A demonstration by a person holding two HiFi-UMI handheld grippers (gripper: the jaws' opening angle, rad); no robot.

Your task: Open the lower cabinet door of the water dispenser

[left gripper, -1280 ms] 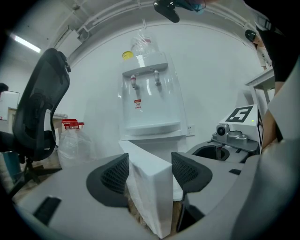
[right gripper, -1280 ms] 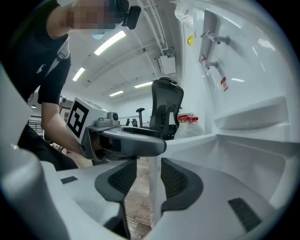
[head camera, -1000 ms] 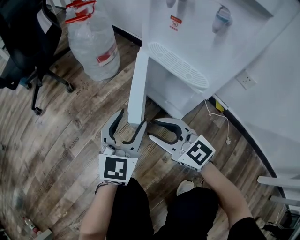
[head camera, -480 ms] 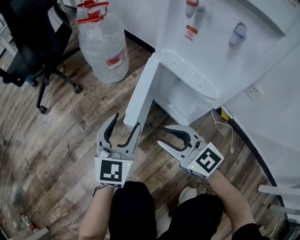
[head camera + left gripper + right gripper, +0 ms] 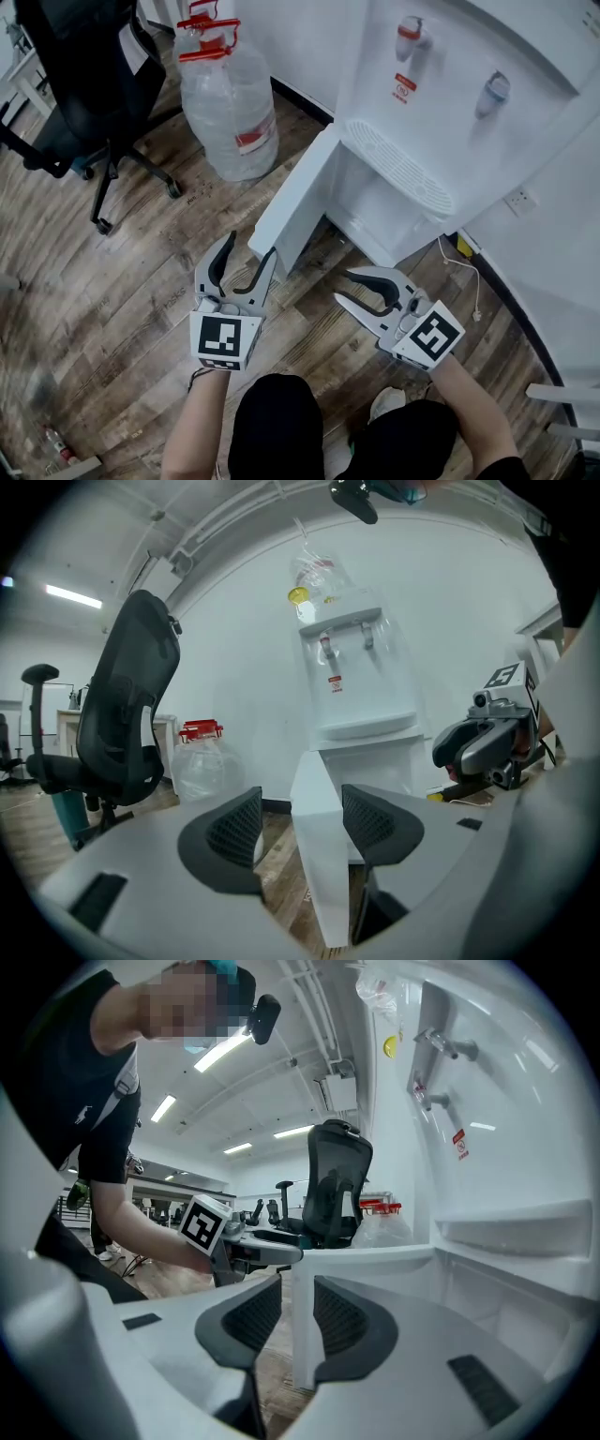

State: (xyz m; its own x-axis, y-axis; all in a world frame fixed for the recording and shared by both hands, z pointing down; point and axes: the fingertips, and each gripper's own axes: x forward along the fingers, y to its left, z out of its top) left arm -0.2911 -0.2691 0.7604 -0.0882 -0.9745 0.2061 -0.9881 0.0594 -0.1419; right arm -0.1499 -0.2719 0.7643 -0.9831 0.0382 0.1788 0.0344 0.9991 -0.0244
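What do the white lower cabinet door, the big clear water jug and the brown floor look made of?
White lower cabinet door: probably painted metal or moulded plastic; smooth, plain, slight sheen. Big clear water jug: transparent plastic; see-through, glossy walls. Brown floor: wood or wood-look laminate; grain and plank seams show.

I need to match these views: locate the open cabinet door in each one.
Head view: cabinet door at centre, swung open.
Left gripper view: cabinet door low centre, edge-on.
Right gripper view: cabinet door low centre, its edge upright.
Shared landmark: black office chair.
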